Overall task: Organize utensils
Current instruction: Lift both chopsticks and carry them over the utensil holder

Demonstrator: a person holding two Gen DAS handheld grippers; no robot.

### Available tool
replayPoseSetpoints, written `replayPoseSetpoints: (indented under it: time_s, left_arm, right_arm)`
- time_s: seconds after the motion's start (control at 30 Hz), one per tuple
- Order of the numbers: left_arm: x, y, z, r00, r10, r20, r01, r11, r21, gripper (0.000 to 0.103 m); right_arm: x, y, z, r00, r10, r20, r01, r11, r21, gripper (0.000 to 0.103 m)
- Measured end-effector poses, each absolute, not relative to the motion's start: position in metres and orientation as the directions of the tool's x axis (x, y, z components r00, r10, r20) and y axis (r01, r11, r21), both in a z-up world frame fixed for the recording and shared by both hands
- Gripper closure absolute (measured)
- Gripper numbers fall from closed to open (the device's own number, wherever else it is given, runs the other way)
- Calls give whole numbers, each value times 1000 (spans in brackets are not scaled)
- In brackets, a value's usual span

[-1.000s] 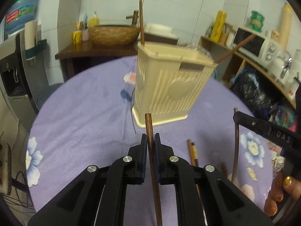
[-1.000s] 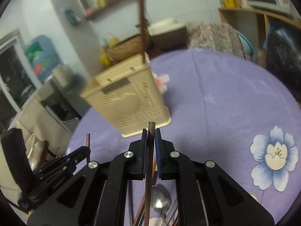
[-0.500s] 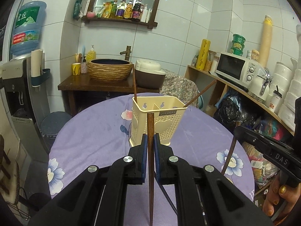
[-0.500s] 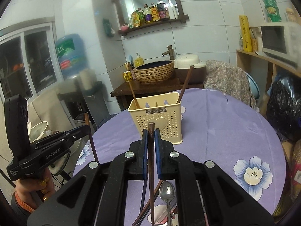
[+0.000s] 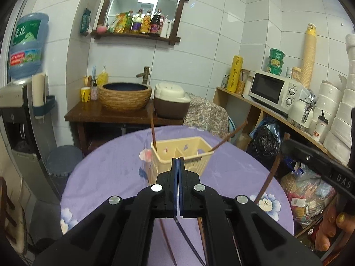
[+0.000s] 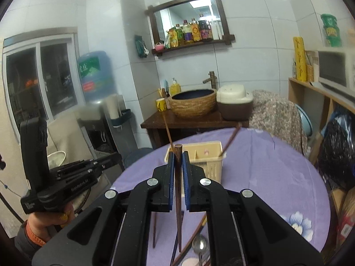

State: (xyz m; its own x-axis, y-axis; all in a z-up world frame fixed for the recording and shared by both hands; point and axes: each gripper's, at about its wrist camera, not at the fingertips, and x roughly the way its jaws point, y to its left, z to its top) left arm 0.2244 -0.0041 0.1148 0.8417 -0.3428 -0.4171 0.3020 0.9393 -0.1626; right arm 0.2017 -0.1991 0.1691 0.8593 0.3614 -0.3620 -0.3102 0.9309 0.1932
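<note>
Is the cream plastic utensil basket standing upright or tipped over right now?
Upright. The cream plastic utensil basket sits base-down on the purple tablecloth, open top up, with two brown chopsticks leaning out of its corners.

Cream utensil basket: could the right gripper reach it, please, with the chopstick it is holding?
Probably yes: the right gripper holds its chopstick just before the cream utensil basket, with nothing between them and the basket's top open.

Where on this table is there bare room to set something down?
Bare tablecloth lies left of the cream utensil holder, and right of it toward the flower print. The near edge is crowded with loose chopsticks and a spoon.
</note>
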Motion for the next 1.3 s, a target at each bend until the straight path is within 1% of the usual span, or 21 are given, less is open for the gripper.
replayPoseSetpoints:
  time_s: [0.07, 0.13, 0.23, 0.27, 0.33, 0.37, 0.4, 0.53, 0.6, 0.63, 0.7, 0.77, 0.83, 0.87, 0.93, 0.97, 1.0, 1.03, 1.1, 1.2, 1.3]
  left_arm:
    - [231, -5, 122, 848, -327, -417, 293, 945, -145, 101]
    - [236, 0, 121, 845, -325, -424, 286, 946, -155, 101]
    - [246, 7, 109, 838, -279, -469, 239, 960, -143, 101]
    - [253, 9, 99, 825, -256, -503, 219, 967, -133, 97]
    - [269, 15, 81, 789, -234, -568, 191, 972, -135, 78]
    - [277, 17, 66, 767, -209, -606, 165, 978, -128, 62]
    - [284, 17, 54, 752, -186, -633, 146, 983, -115, 59]
    - [311, 12, -3, 657, -154, -738, 115, 988, -105, 59]
    - [325, 5, -26, 621, -133, -772, 101, 991, -89, 60]
    - [333, 3, -37, 605, -116, -788, 90, 993, -78, 61]
    - [350, -3, -56, 570, -97, -816, 72, 995, -68, 69]
    - [366, -9, -72, 539, -64, -840, 60, 997, -38, 70]
    - [375, -12, -81, 538, -34, -842, 47, 999, -10, 70]
    - [379, -15, -82, 560, -8, -829, 44, 999, 20, 70]
    - [384, -19, -82, 568, 3, -823, 44, 998, 33, 71]
    - [387, -19, -81, 567, -3, -824, 38, 999, 23, 77]
    - [388, -18, -80, 568, 1, -823, 32, 999, 23, 88]
    - [389, -18, -81, 572, 13, -820, 34, 999, 39, 93]
    - [387, -19, -80, 575, 12, -818, 47, 998, 48, 95]
    - [381, -10, -75, 576, -32, -817, 35, 999, -14, 95]
    - [363, -6, -55, 625, -81, -776, 58, 997, -57, 95]
  right_arm:
    - [212, -196, 184, 874, 337, -350, -297, 941, 166, 95]
    - [218, -196, 189, 871, 345, -350, -302, 938, 173, 95]
    - [218, -195, 188, 874, 341, -346, -300, 939, 169, 95]
    - [219, -196, 186, 872, 345, -348, -301, 937, 176, 95]
    - [220, -196, 183, 868, 349, -353, -300, 935, 188, 95]
    - [220, -196, 181, 868, 347, -355, -298, 936, 186, 95]
    - [219, -196, 179, 869, 344, -356, -297, 937, 181, 95]
    - [216, -194, 174, 864, 345, -366, -302, 938, 170, 95]
    - [215, -195, 171, 864, 347, -366, -303, 937, 172, 95]
    - [213, -196, 170, 863, 348, -366, -304, 937, 174, 95]
    - [211, -197, 168, 862, 348, -369, -306, 937, 169, 95]
    - [210, -198, 167, 864, 343, -369, -304, 939, 161, 95]
    - [208, -199, 166, 866, 340, -368, -303, 940, 154, 95]
    - [209, -200, 165, 866, 337, -369, -302, 941, 150, 95]
    - [210, -202, 162, 865, 336, -372, -299, 942, 154, 95]
    - [212, -203, 161, 863, 338, -375, -298, 941, 161, 95]
    - [213, -204, 159, 863, 338, -376, -297, 941, 165, 95]
    - [214, -205, 158, 863, 337, -375, -295, 941, 168, 95]
    - [216, -206, 157, 862, 338, -377, -294, 940, 172, 95]
    - [217, -206, 154, 859, 343, -379, -297, 938, 178, 95]
    - [215, -205, 152, 857, 350, -378, -304, 936, 178, 95]
